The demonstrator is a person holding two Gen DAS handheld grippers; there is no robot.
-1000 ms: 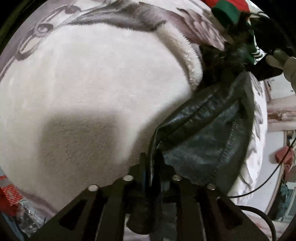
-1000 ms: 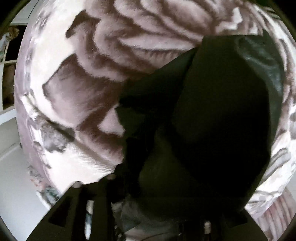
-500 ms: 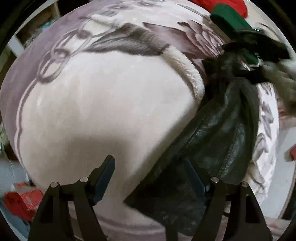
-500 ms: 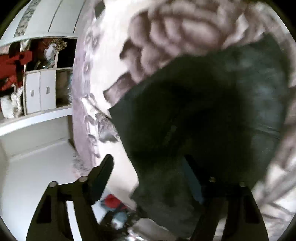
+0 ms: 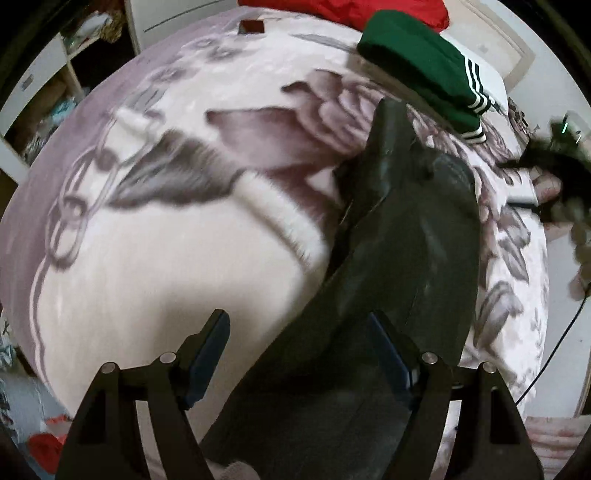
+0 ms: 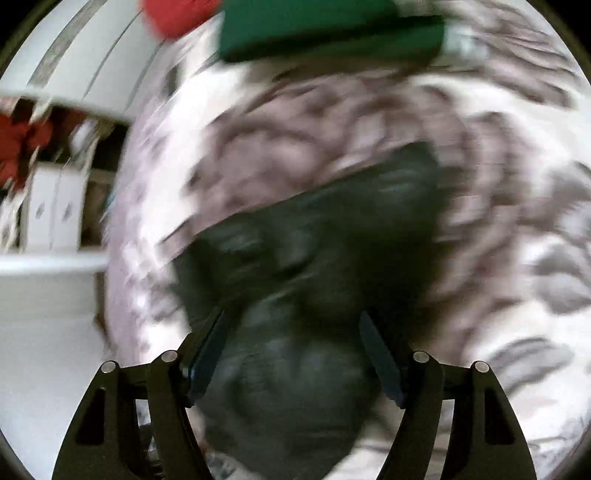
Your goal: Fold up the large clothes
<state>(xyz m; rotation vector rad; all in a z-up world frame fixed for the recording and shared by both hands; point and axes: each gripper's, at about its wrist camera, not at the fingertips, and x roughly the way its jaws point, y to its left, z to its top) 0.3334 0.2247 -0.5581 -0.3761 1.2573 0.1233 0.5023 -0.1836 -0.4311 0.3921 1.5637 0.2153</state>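
Observation:
A black leather garment (image 5: 399, 258) lies folded in a long heap on a bed covered by a pink and grey flowered blanket (image 5: 166, 251). My left gripper (image 5: 299, 343) is open above the garment's near end, its fingers spread wide and holding nothing. In the right wrist view the same garment (image 6: 314, 258) lies bunched below my right gripper (image 6: 291, 343), which is also open and empty; that view is blurred by motion. The right gripper and hand show blurred at the far right of the left wrist view (image 5: 554, 162).
A folded green garment with white stripes (image 5: 417, 62) and a red one (image 5: 351, 11) lie at the far end of the bed. White shelves with clutter (image 6: 48, 206) stand to the left. A black cable (image 5: 554, 343) hangs at the right.
Both grippers have opened and let go of the black garment, which now lies on the bed. Both have pulled back and up, and the right one is still moving.

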